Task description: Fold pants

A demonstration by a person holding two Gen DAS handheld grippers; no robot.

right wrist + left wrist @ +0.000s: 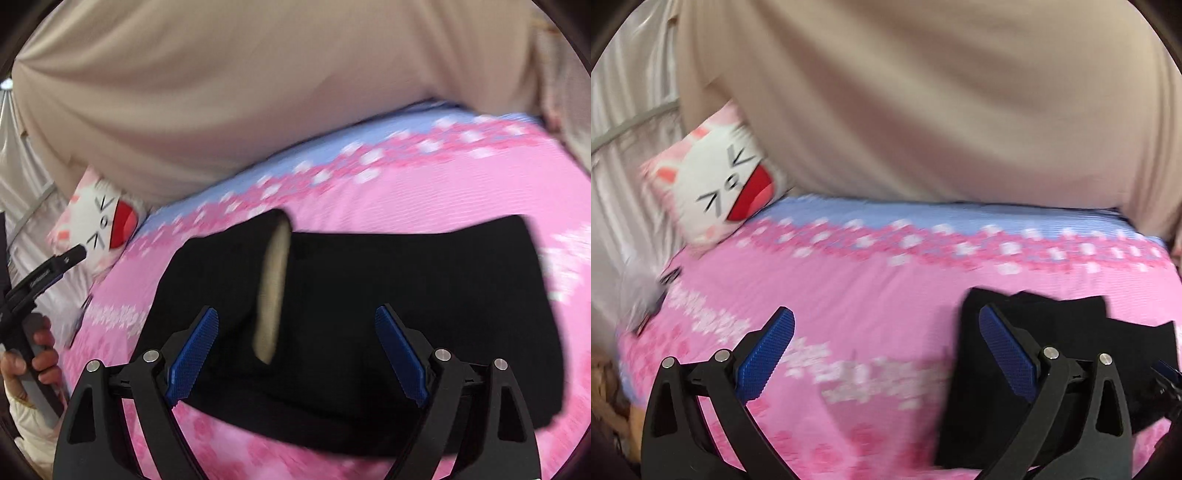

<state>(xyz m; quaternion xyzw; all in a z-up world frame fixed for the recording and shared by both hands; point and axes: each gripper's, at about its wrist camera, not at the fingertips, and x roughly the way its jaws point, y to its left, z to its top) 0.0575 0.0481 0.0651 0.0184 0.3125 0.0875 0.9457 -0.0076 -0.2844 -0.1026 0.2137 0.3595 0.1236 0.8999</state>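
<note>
Black pants (369, 314) lie folded into a broad, roughly rectangular pad on the pink flowered bedsheet (461, 192), with a pale beige strip (271, 295), perhaps an inner lining or label, showing along a slit near their left part. In the right wrist view the right gripper (297, 354) hovers over the near edge of the pants with its blue pads (194, 354) wide apart and nothing pressed between them; the cloth lies below the gap, and I cannot tell whether the tips touch it. The pants' far edge runs close to a band of white blossoms where the sheet turns blue, and pink sheet lies bare beyond their right edge and along the near side. In the left wrist view the left gripper (886, 354) also stands fully spread, over bare pink sheet, with the left edge of the pants (1015, 369) behind its right finger; between the pads only sheet shows. A hand (29, 362) at the left border of the right wrist view grips that tool's handle. A cat-face pillow (720, 188) leans at the far left corner of the bed, against a pale curtain (624, 147). A large beige cloth (942, 110) hangs over the bed's far edge, closing off that side, while the sheet between pillow and pants is open. Both views are blurred.
</note>
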